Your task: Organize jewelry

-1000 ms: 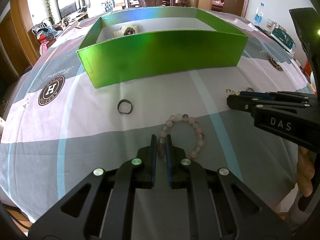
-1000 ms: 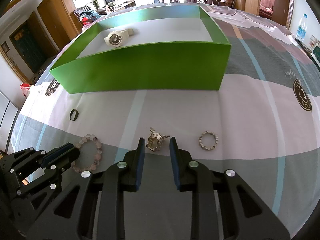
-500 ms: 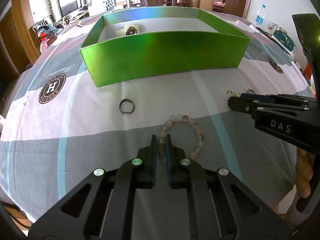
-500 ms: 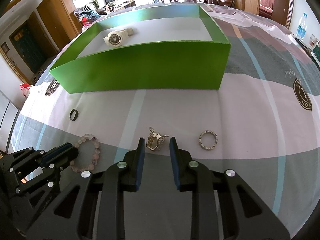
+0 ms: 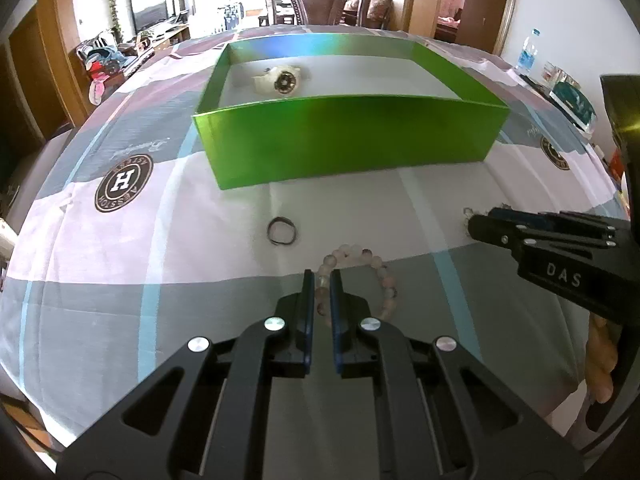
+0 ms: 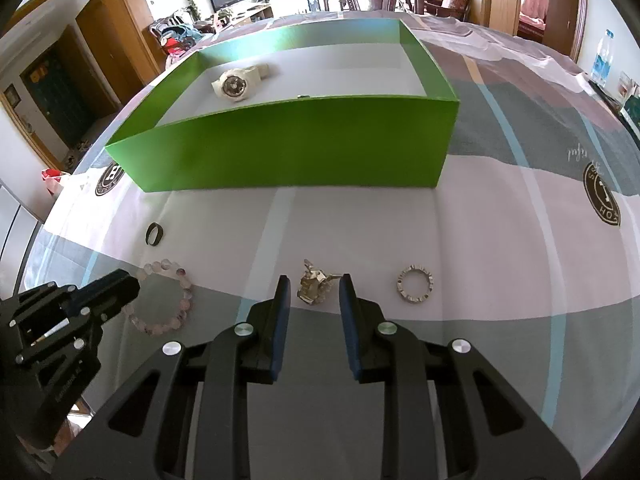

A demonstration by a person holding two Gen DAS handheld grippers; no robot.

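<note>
two grips to manage. our left gripper (image 5: 319, 276) is clamped narrow on the near-left arc of the bead bracelet (image 5: 386, 280); we should lift straight so the loop hangs free, then carry it over the wall of the green box (image 5: 352, 140), where the watch (image 5: 280, 80) already lies. our right gripper (image 6: 311, 286) brackets the silver ornament (image 6: 314, 286), jaws partly apart, pads not pressing yet.

Left claw (image 5: 319, 278) clamped on bead bracelet (image 5: 386, 280) at 6 o'clock. Dark ring (image 5: 282, 231) just beyond on bench (image 5: 120, 280). Green box (image 5: 344, 140) at 12, white watch (image 5: 280, 80) inside. Right claw (image 5: 476, 226) at 3.
</note>
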